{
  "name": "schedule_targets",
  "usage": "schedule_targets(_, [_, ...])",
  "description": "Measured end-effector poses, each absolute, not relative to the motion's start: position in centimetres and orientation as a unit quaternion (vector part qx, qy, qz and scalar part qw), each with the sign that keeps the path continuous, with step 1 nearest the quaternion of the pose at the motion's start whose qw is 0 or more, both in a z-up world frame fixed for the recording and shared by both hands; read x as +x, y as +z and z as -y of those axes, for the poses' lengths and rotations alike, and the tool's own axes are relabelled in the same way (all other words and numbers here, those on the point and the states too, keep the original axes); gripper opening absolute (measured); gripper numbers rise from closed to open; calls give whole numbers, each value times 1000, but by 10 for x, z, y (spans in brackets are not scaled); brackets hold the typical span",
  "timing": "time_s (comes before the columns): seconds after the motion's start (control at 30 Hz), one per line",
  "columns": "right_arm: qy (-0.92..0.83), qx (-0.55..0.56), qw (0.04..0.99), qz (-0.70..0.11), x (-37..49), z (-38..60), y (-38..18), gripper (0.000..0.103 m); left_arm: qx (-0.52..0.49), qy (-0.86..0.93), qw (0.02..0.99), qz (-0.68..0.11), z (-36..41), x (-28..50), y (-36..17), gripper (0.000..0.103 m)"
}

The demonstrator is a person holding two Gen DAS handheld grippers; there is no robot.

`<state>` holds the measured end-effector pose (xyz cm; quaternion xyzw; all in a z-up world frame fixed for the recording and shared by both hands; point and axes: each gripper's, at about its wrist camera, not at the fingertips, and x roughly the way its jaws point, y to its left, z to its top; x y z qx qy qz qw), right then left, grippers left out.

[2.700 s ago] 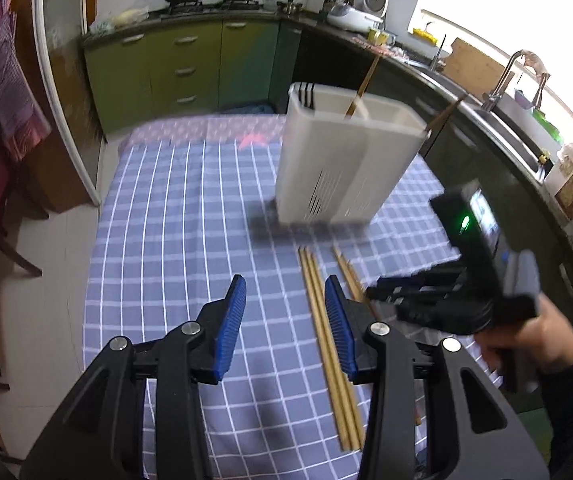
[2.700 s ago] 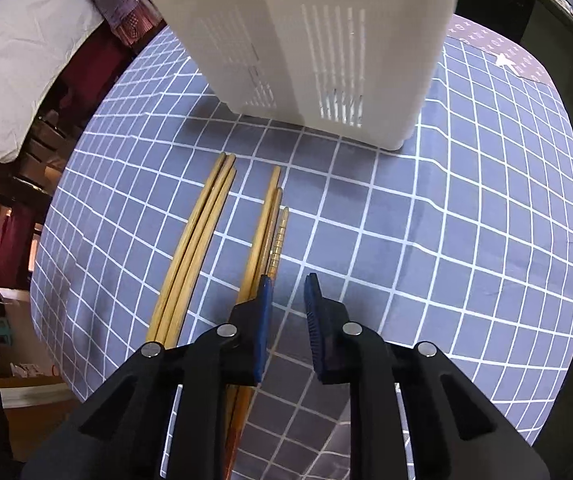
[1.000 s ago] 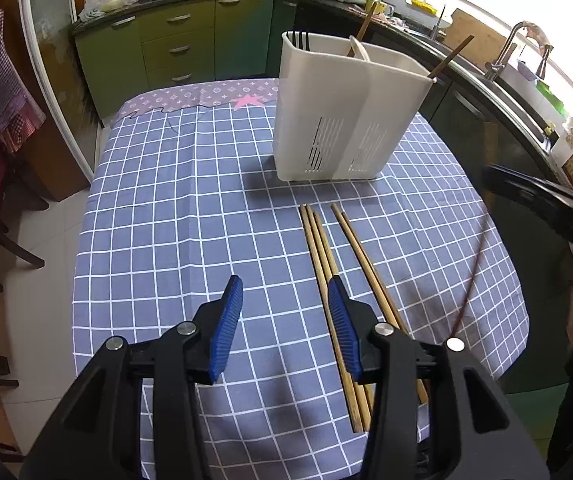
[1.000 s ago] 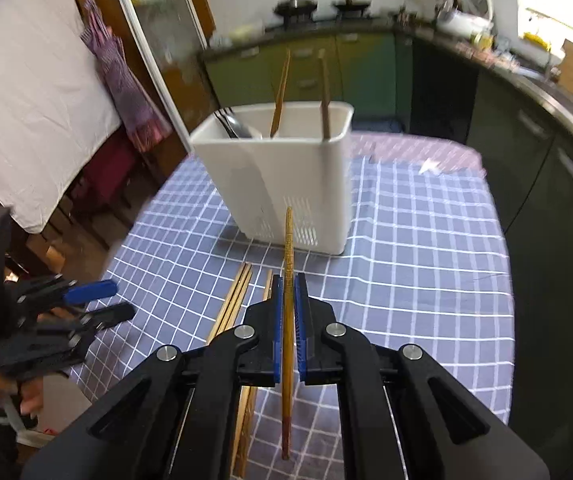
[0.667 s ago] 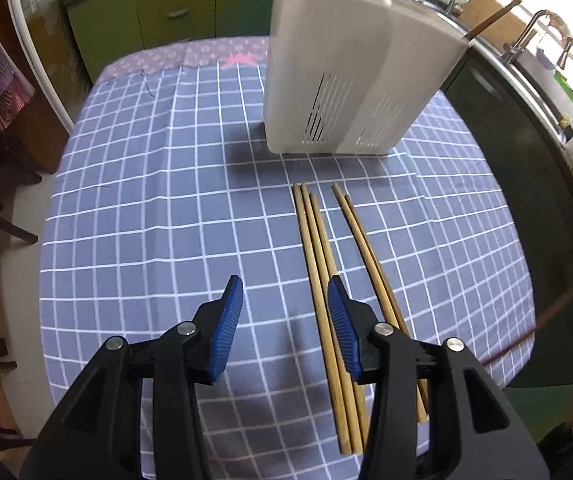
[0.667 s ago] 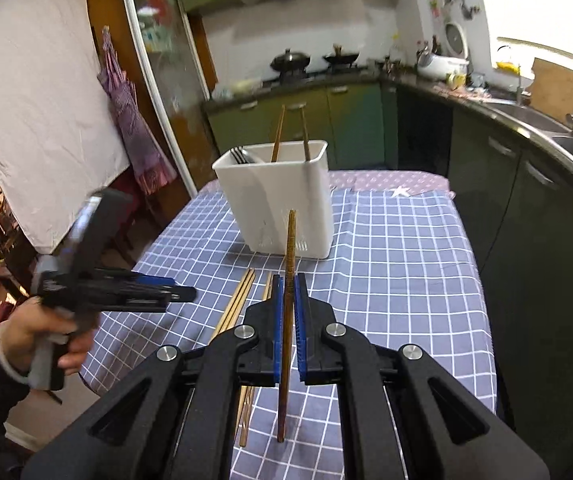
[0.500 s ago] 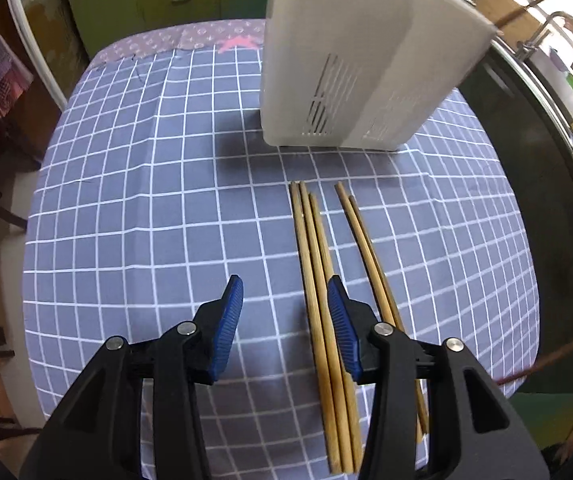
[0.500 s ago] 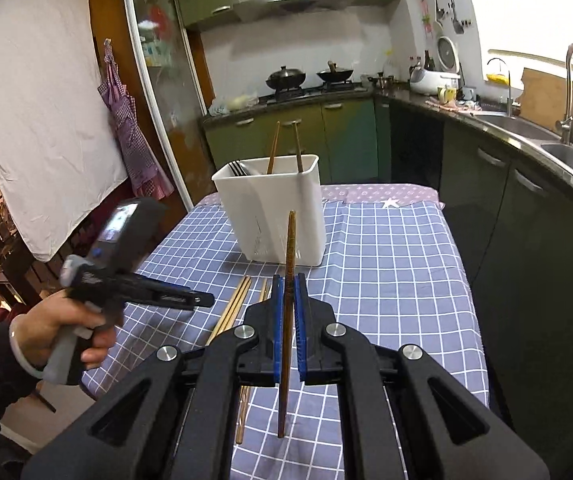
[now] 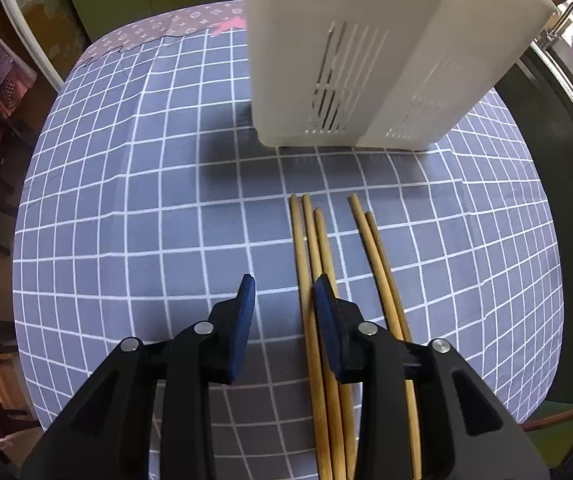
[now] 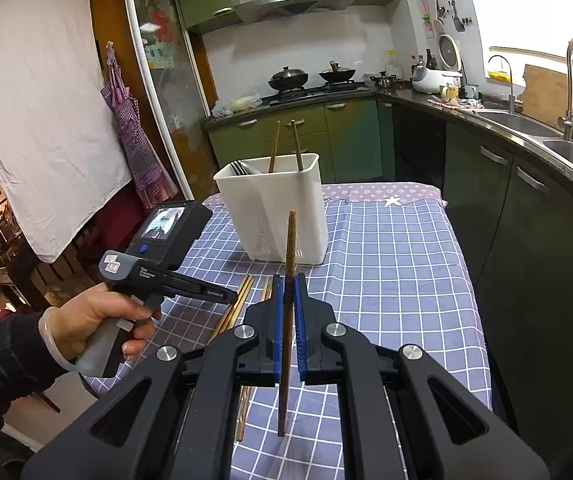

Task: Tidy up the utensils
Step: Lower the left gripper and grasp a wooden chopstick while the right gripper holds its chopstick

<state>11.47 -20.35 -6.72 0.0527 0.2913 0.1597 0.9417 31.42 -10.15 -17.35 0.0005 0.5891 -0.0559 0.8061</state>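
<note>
Wooden chopsticks (image 9: pixel 318 280), five left on the cloth, lay partly under the left gripper (image 9: pixel 284 300), its narrowing jaws empty, while the right gripper (image 10: pixel 286 312) clamped one dark chopstick (image 10: pixel 288 280) (white holder (image 10: pixel 274 204) ahead, two inside).

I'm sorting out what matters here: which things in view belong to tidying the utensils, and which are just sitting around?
Part of the job:
- dark chopstick pinched in the right gripper
- five chopsticks lying on the checked tablecloth
- white utensil holder
- left gripper, jaws just narrowing with nothing between them

Just lying about:
- woks
- rice cooker
- hanging apron
- sink tap
</note>
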Motion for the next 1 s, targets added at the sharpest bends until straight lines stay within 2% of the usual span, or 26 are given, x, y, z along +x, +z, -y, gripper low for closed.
schedule_targets(0.1, [160,52,941,-293,114,204,-67,6,12,-51,807,-589,105,318,-173,28])
schedule_targets(0.2, [161,51,941,-294,113,202,-67,6,18,-49,798,-600,110,320,-175,11])
schedule_targets(0.23, [162,51,940,-294,113,202,-67,6,16,-49,794,-606,112,323,-178,9])
schedule_targets(0.53, [164,50,938,-301,112,199,-68,6,15,-40,794,-606,108,332,-183,9])
schedule_targets(0.67, [163,50,939,-298,111,199,-68,6,0,-49,792,-609,98,339,-182,6])
schedule_targets(1.0, [152,52,945,-284,120,198,-67,6,-6,-64,846,-530,69,301,-118,5])
